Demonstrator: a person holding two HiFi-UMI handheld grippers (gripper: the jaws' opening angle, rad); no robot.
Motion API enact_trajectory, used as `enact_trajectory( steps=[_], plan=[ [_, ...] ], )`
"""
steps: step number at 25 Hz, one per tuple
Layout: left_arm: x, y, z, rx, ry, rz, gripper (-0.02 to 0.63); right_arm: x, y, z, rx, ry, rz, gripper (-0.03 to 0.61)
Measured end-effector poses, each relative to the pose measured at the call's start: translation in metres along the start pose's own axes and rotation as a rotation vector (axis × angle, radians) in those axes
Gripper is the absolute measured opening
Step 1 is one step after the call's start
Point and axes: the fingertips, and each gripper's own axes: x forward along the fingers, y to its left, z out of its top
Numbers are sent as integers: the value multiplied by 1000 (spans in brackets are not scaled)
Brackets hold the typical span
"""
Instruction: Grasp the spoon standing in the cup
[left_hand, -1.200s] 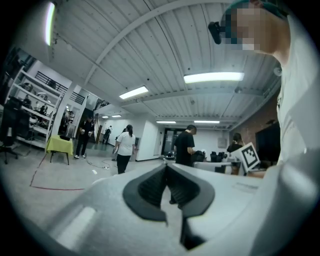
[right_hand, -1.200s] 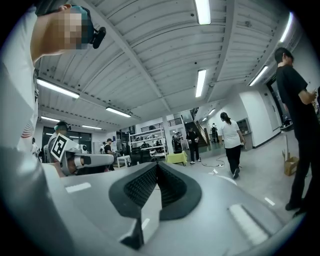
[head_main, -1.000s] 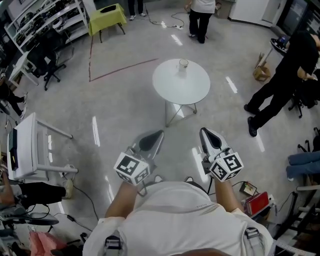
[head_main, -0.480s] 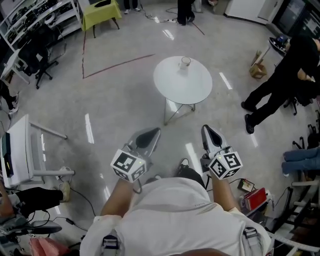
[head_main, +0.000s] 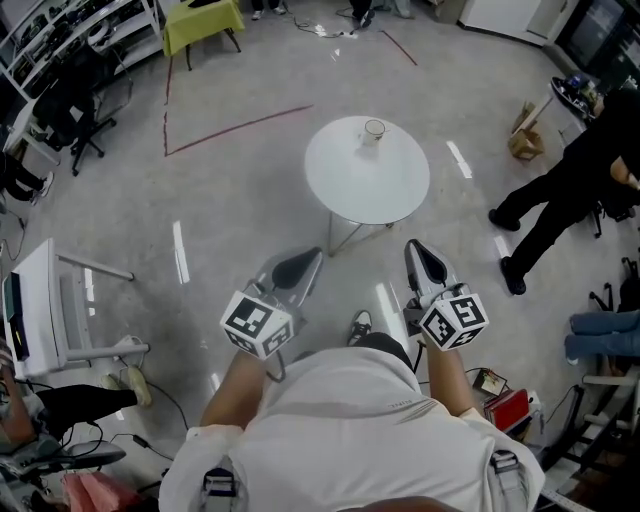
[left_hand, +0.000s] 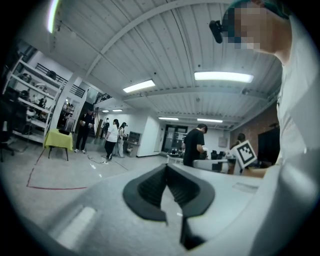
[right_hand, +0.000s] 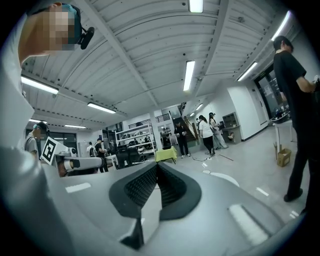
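A small cup (head_main: 374, 130) stands near the far edge of a round white table (head_main: 368, 185) ahead of me; the spoon in it is too small to make out. My left gripper (head_main: 303, 262) and right gripper (head_main: 418, 253) are held close to my body, well short of the table, both shut with nothing between the jaws. In the left gripper view the black pads (left_hand: 150, 187) meet at the tips (left_hand: 166, 166). The right gripper view shows its pads (right_hand: 172, 190) pressed together too (right_hand: 157, 165). Both gripper views look out across the room, not at the cup.
A person in black (head_main: 570, 190) stands to the right of the table. A cardboard box (head_main: 524, 140) lies on the floor at the far right. A white cart (head_main: 50, 300) is at my left, a yellow-green table (head_main: 203, 18) far left, and red tape lines (head_main: 235, 125) mark the floor.
I have stepped forward a little: the round table sits slightly nearer and lower in the head view. The person in black has shifted to the right. Both grippers stay shut.
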Motion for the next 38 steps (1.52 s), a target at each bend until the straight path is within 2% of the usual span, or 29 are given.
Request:
enact_trajectory(
  steps=[5,11,15,21,27,32,38],
  plan=[
    [76,15,14,12,-1,2,3,31,-68,20,9,9,11,5],
    [187,10,20,14,19,2,5,56,-178,40,51,44,14,5],
    [232,16,15,24,55,7,5,78,-226,44,70,54,20,5],
    [277,56,16,9,76,31,5,117,-270,39,110,83,14,5],
    [317,108,10,-13,76,-14,3,169,-298,30,113,117,-27,5],
    [339,182,24,-46,49,-45,5,239,-301,38,74,167,-59,5],
    [334,291,36,-53,43,-60,4,333,-288,38,16,230,-109,5]
  ],
)
